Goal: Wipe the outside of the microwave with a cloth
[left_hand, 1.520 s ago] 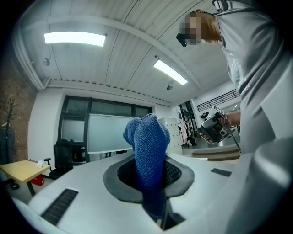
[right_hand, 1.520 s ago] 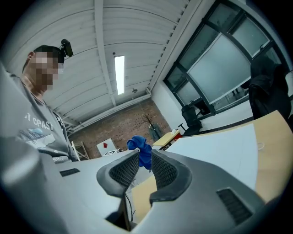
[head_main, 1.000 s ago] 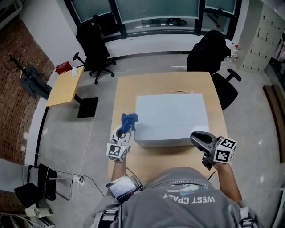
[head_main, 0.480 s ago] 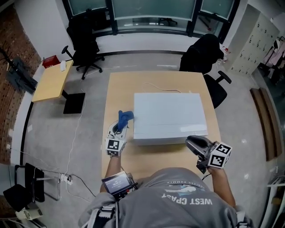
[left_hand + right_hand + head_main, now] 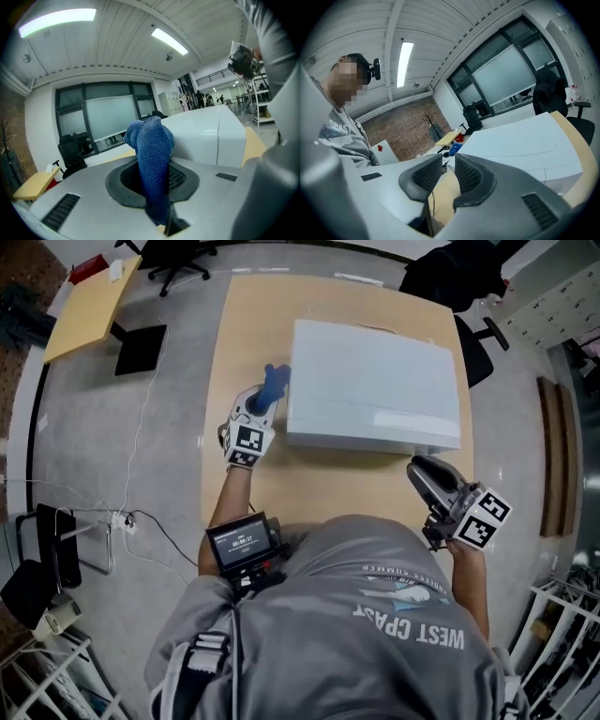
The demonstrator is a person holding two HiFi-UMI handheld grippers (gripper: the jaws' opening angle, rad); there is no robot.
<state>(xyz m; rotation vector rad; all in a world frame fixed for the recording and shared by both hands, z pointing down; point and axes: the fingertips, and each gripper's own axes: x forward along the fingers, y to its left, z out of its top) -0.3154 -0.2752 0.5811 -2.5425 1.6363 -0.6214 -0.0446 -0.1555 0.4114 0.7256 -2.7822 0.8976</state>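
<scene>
Clamping a blue cloth [image 5: 152,140] between pads drawn almost together, the left claw [image 5: 263,397] held it upright; the white microwave [image 5: 375,381] stood just to that claw's right, the cloth at its left side, contact unclear. The right claw [image 5: 446,174] was empty, jaws a narrow gap apart, near the microwave's front right corner. Beneath both lay the light wooden table [image 5: 246,324]; beyond were grey floor [image 5: 169,409], a black chair [image 5: 450,273] and a side table [image 5: 89,310].
</scene>
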